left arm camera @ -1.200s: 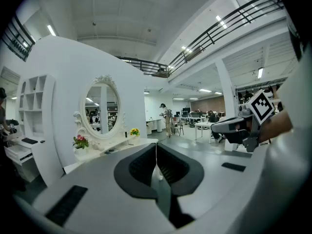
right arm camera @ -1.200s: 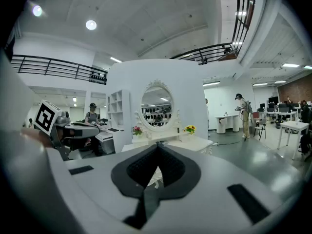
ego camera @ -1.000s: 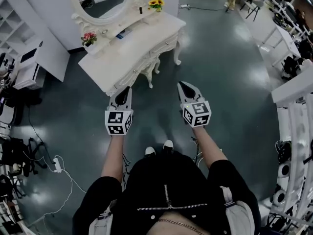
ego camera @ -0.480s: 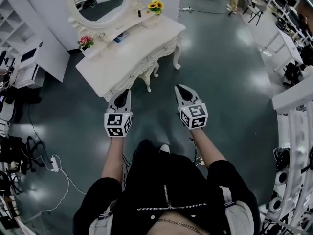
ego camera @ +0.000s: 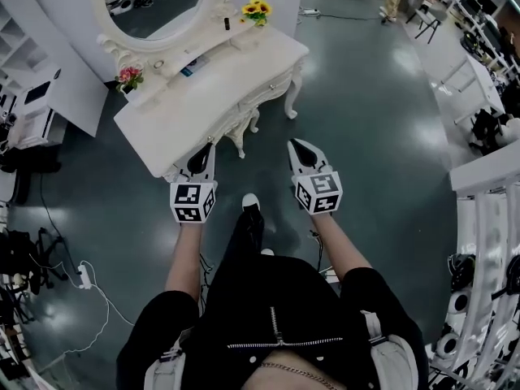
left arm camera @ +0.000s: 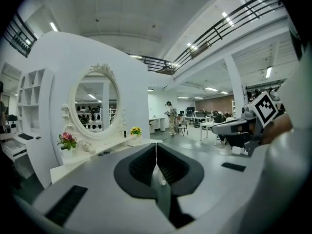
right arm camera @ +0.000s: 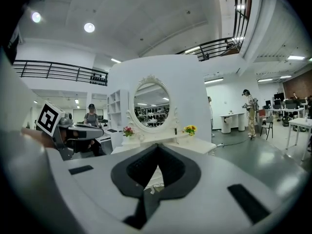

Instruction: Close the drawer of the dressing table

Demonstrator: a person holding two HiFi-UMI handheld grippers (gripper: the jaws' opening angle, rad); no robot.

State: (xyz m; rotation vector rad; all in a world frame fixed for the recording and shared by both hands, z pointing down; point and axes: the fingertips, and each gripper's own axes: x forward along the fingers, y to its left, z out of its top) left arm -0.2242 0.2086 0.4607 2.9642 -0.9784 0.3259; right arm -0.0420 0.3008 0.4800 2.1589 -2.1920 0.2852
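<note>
The white dressing table (ego camera: 213, 78) stands just ahead of me, with an oval mirror (ego camera: 154, 5), pink flowers (ego camera: 128, 75) and yellow flowers (ego camera: 256, 8) on top. Its carved drawer side (ego camera: 252, 104) faces me; I cannot tell which drawer stands out. My left gripper (ego camera: 208, 148) is shut and empty, its tip by the table's near corner. My right gripper (ego camera: 293, 144) is shut too, over the floor right of the table's legs. In the left gripper view the shut jaws (left arm camera: 156, 152) point at the table (left arm camera: 92, 152). The right gripper (right arm camera: 157, 150) also faces the table (right arm camera: 195, 143).
A white shelf unit (ego camera: 32, 96) stands left of the table. Cables and a power strip (ego camera: 81, 276) lie on the dark floor at the left. White desks (ego camera: 487, 157) line the right side. A person (right arm camera: 251, 106) stands far off across the hall.
Both grippers and I have moved closer to the dressing table, which now sits lower and more to the left in the head view. One foot has stepped forward. Both grippers stay shut.
</note>
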